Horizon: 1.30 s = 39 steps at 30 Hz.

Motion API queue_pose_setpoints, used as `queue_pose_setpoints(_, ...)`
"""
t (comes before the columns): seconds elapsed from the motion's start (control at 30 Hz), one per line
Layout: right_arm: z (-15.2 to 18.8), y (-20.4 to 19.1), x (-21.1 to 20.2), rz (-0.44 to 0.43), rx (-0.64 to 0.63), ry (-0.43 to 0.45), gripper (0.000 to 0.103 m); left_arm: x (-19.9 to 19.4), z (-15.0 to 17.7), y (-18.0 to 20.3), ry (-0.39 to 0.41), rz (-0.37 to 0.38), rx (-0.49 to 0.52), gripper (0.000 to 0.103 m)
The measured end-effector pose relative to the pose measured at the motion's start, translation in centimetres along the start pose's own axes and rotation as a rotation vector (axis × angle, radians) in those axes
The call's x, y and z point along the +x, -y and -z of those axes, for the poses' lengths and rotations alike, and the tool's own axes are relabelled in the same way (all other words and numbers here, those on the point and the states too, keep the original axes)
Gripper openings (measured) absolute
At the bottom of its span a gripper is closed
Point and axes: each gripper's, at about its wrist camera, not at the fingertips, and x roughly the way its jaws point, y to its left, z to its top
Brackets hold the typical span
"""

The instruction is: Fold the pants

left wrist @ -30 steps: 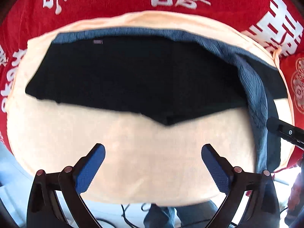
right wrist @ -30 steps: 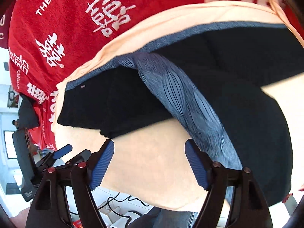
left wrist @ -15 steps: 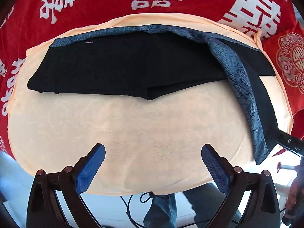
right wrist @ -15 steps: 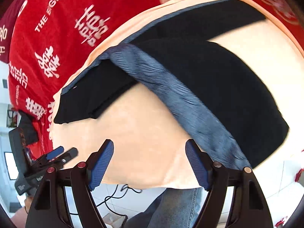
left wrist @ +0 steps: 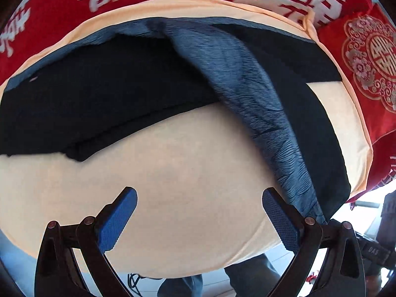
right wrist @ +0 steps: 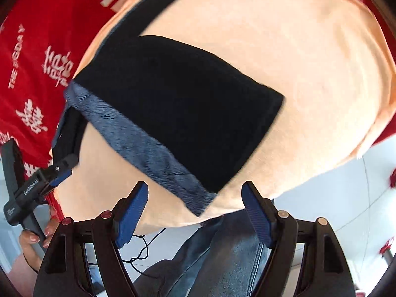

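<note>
Black pants with a blue-grey inner side lie on a peach cloth. One leg is folded over diagonally, showing a blue-grey band, and reaches the cloth's near right edge. In the right wrist view the same folded leg and its blue-grey band lie just ahead of my right gripper, which is open and empty. My left gripper is open and empty above bare peach cloth, its right finger close to the leg's end. It also shows in the right wrist view at the left.
A red cloth with white characters covers the table under the peach cloth. A red embroidered piece lies at the right. The person's jeans and cables show below the near table edge.
The left gripper has moved closer to the pants and to the right. The right gripper has swung right and back toward the near edge, so the folded leg's end now lies just before it.
</note>
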Motion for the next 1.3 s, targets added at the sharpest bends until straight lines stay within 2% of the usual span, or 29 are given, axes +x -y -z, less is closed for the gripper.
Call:
queue_pose_setpoints(0.03, 0.1, 0.4, 0.2, -0.019, 0.009, -0.004, 0.079, 0.2, -0.3, 0.5, -0.003, 0.0, 0.011, 0.101)
queue_pose_setpoints(0.13, 0.5, 1.0, 1.0, -0.122, 0.011, -0.027, 0.066, 0.7, -0.9, 1.7, -0.008, 0.004, 0.041, 0.101)
queue_pose_setpoints(0.2, 0.7, 0.4, 1.7, -0.179, -0.015, -0.04, 0.057, 1.0, -1.1, 2.3, -0.011, -0.004, 0.057, 0.101)
queue_pose_setpoints(0.27, 0.9, -0.3, 2.8, -0.209, -0.045, -0.054, 0.053, 1.5, -1.3, 2.8, -0.022, -0.013, 0.068, 0.101)
queue_pose_setpoints(0.33, 1.0, -0.7, 4.2, -0.198, -0.06, -0.095, 0.034, 2.1, -1.4, 3.1, -0.032, -0.022, 0.071, 0.101)
queue_pose_setpoints(0.37, 0.9, -0.8, 4.8, -0.188, -0.061, -0.127, 0.002, 2.2, -1.5, 3.3, -0.036, -0.03, 0.074, 0.101)
queue_pose_setpoints(0.5, -1.1, -2.2, 1.1, -0.314, -0.059, -0.076, 0.003, 1.4, -2.4, 4.2, -0.005, -0.042, 0.083, 0.101)
queue_pose_setpoints(0.57, -3.9, -4.1, -2.4, -0.355, -0.109, -0.017, 0.003, 0.6, -3.2, 4.2, 0.018, -0.042, 0.069, 0.101)
queue_pose_setpoints(0.63, -6.9, -5.7, -4.8, -0.356, -0.165, 0.029, 0.003, 0.0, -4.1, 4.1, 0.036, -0.04, 0.045, 0.101)
queue_pose_setpoints(0.7, -11.3, -7.6, -7.0, -0.352, -0.226, 0.079, 0.003, -0.8, -5.2, 4.0, 0.058, -0.04, 0.015, 0.101)
queue_pose_setpoints(0.8, -17.1, -9.8, -8.9, -0.285, -0.305, 0.136, 0.003, -1.7, -7.0, 3.7, 0.097, -0.053, -0.018, 0.101)
queue_pose_setpoints(0.87, -21.6, -11.8, -9.2, -0.271, -0.324, 0.163, 0.003, -2.1, -8.2, 3.1, 0.125, -0.065, -0.036, 0.101)
queue_pose_setpoints(0.93, -25.6, -12.5, -9.5, -0.229, -0.348, 0.189, 0.004, -2.1, -9.7, 2.2, 0.15, -0.08, -0.055, 0.101)
queue_pose_setpoints(1.0, -29.6, -13.3, -8.8, -0.133, -0.385, 0.207, 0.006, -1.6, -11.2, 1.6, 0.162, -0.095, -0.076, 0.101)
queue_pose_setpoints(1.07, -32.1, -13.9, -7.9, -0.053, -0.413, 0.21, 0.007, -0.6, -13.2, 1.4, 0.171, -0.106, -0.103, 0.101)
queue_pose_setpoints(1.13, -33.6, -14.7, -6.5, 0.052, -0.446, 0.194, 0.027, 0.5, -14.5, 1.1, 0.174, -0.123, -0.123, 0.101)
queue_pose_setpoints(1.17, -34.0, -15.0, -6.0, 0.081, -0.457, 0.181, 0.059, 1.3, -15.2, 1.2, 0.17, -0.131, -0.126, 0.101)
queue_pose_setpoints(1.2, -33.9, -15.0, -6.0, 0.085, -0.471, 0.184, 0.083, 2.3, -15.8, 1.3, 0.162, -0.152, -0.122, 0.101)
queue_pose_setpoints(1.3, -32.8, -15.8, -7.3, 0.116, -0.548, 0.249, 0.085, 4.5, -17.2, 1.3, 0.129, -0.199, -0.116, 0.101)
